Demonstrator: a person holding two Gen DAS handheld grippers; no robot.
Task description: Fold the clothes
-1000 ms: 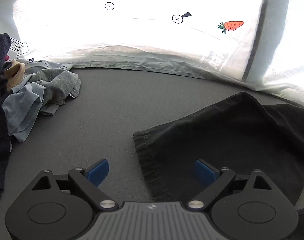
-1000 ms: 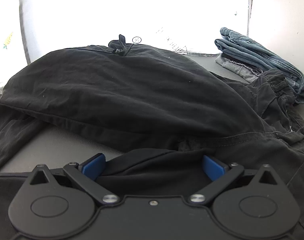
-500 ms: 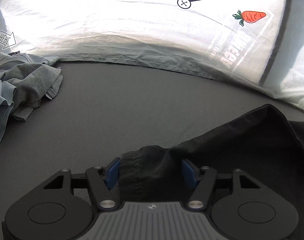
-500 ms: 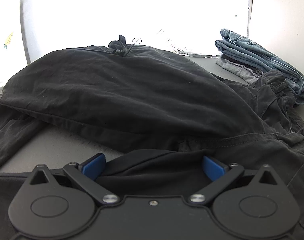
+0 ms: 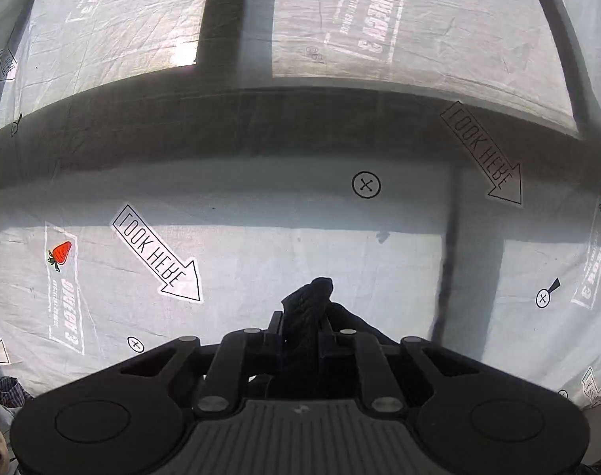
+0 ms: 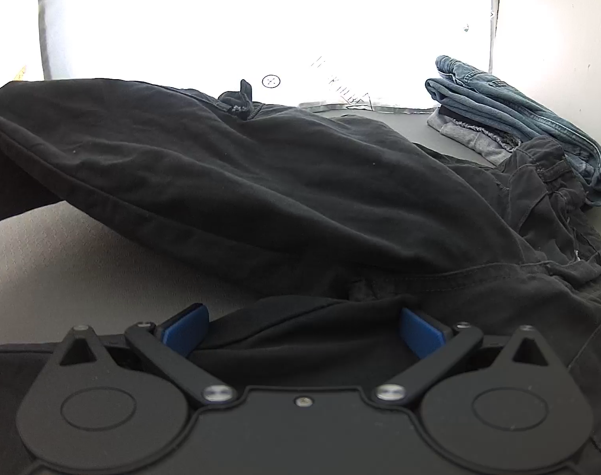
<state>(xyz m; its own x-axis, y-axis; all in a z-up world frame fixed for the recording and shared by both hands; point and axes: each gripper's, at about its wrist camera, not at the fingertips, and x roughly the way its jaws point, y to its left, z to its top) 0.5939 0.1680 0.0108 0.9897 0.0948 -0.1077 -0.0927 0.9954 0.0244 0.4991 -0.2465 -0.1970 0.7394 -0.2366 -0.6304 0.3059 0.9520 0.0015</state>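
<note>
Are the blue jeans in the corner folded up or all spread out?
Folded. The blue jeans sit in stacked layers on top of a grey garment, beside the black trousers.

- Left gripper [image 5: 300, 326]: jaws drawn close together, clamped on a bunched tuft of black fabric [image 5: 308, 297] that pokes out past the fingertips. Camera axis pitched up, away from the work surface.
- Right gripper [image 6: 303, 326]: jaws spread wide, blue pads [image 6: 185, 326] far apart. Held low and level; black fabric lies between the fingers, not pinched.
</note>
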